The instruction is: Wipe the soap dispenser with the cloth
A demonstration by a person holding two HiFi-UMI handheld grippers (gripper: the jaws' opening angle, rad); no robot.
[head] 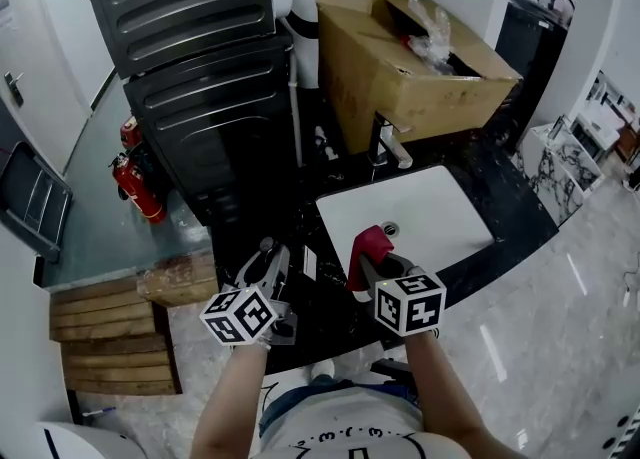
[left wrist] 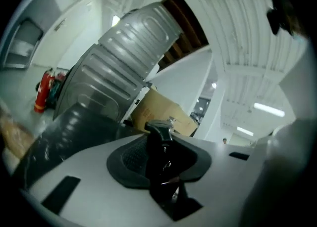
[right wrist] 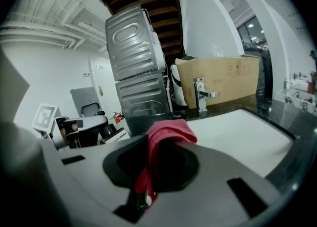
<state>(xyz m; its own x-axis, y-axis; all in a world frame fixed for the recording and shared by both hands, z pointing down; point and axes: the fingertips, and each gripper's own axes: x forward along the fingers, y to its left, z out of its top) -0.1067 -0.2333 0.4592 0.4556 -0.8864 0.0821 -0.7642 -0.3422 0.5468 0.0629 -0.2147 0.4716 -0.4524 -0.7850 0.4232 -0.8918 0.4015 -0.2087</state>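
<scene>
Dark counter [head: 520,202] w/ white sink [head: 420,222] mid-frame. Left hand-held gripper [head: 271,255] clamps tilted black soap dispenser [left wrist: 159,144], lower center. Right hand-held gripper [head: 364,263] pinches red cloth [head: 372,244]. Risk: wiping pressure may twist the dispenser loose.

A dark, glossy counter [head: 522,209] is carrying a white sink [head: 425,219] that is set into it. A chrome faucet [head: 386,144] is standing at the sink's far edge, and a large open cardboard box [head: 400,72] is sitting just behind the faucet.
</scene>
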